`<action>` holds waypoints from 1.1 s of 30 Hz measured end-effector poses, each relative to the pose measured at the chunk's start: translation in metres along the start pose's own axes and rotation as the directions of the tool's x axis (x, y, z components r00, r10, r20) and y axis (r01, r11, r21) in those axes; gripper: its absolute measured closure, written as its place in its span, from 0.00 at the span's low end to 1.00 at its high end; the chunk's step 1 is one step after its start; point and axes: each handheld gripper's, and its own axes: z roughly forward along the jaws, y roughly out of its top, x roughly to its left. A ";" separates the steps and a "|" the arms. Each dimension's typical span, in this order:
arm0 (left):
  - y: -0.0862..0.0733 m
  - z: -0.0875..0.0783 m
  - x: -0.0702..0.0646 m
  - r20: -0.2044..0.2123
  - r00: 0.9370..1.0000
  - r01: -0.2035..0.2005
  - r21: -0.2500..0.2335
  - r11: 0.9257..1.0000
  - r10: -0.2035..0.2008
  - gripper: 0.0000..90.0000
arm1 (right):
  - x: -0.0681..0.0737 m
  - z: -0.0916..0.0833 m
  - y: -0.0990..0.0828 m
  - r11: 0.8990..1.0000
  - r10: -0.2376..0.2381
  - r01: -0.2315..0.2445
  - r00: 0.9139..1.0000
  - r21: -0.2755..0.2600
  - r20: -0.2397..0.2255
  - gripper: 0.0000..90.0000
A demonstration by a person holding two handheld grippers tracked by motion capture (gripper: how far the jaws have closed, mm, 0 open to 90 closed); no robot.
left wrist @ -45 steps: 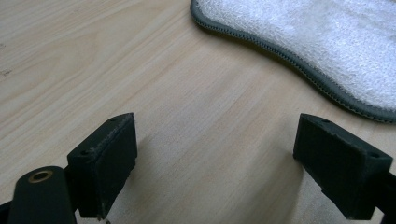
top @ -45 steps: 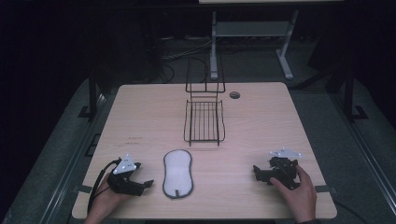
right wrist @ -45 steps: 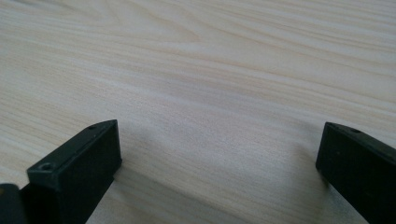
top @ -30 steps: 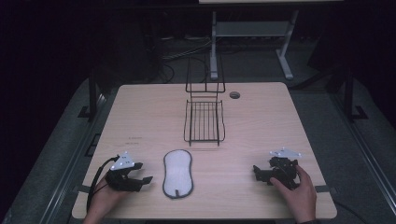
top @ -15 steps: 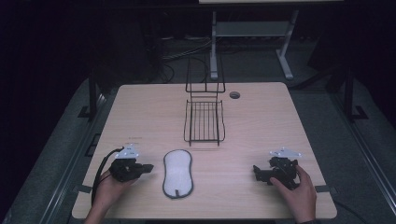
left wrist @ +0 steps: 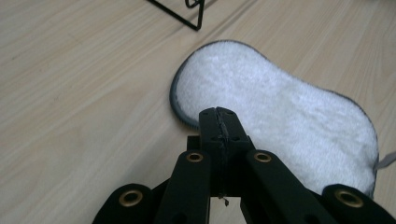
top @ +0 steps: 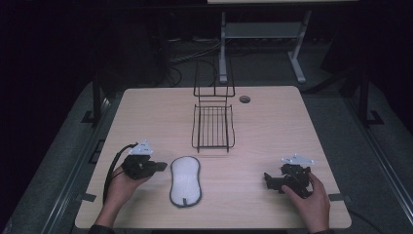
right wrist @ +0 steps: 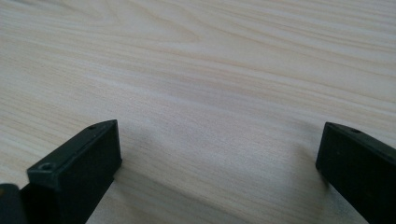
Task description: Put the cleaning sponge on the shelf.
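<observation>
A white fluffy pad (top: 185,181) with a grey edge lies flat on the wooden table (top: 272,131), near its front. My left gripper (top: 164,167) is held just left of the pad, a little above the table, pointing at it. In the left gripper view its jaws are pressed together with nothing between them, and the left gripper's tip (left wrist: 218,114) hangs over the near rim of the pad (left wrist: 280,116). My right gripper (top: 267,180) rests at the front right. The right gripper (right wrist: 219,149) has its jaws wide apart over bare wood.
A black wire rack (top: 213,124) stands at the middle of the table, behind the pad; one corner of the rack (left wrist: 189,16) shows in the left gripper view. A small dark round disc (top: 245,99) sits at the back. A metal stand (top: 224,44) is on the floor beyond.
My left gripper has risen and moved forward toward the pad, and its jaws have gone from apart to closed. The right gripper and the pad have stayed put.
</observation>
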 end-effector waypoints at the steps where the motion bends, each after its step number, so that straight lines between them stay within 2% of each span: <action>1: 0.003 0.001 0.000 0.002 1.000 0.005 -0.005 1.000 -0.005 1.00 | 0.000 0.000 0.000 1.000 0.000 0.000 1.000 0.000 0.000 0.00; 7: 0.021 0.012 0.000 0.020 0.999 -0.028 0.008 1.000 0.028 1.00 | 0.000 0.000 0.000 1.000 0.001 -0.001 1.000 0.000 0.000 0.00; 10: 0.028 0.018 0.000 0.031 0.999 -0.027 -0.003 1.000 0.027 1.00 | 0.000 0.000 0.000 1.000 0.000 0.000 1.000 0.000 0.000 0.00; 19: 0.048 0.042 -0.002 0.072 0.996 -0.056 -0.006 0.998 0.056 1.00 | 0.000 0.000 0.000 1.000 0.002 -0.002 1.000 0.000 0.000 0.00; 20: 0.048 0.042 -0.002 0.072 0.996 -0.056 -0.006 0.998 0.056 1.00 | 0.000 0.000 0.000 1.000 0.002 -0.002 1.000 0.000 0.000 0.00; 23: 0.053 0.056 -0.004 0.089 0.994 -0.067 0.020 0.998 0.065 1.00 | 0.000 0.000 0.000 1.000 0.002 -0.002 1.000 0.000 0.000 0.00; 33: 0.060 0.080 -0.005 0.122 0.991 -0.061 0.034 0.998 0.057 1.00 | 0.000 0.000 0.000 1.000 0.001 -0.001 1.000 0.000 0.000 0.00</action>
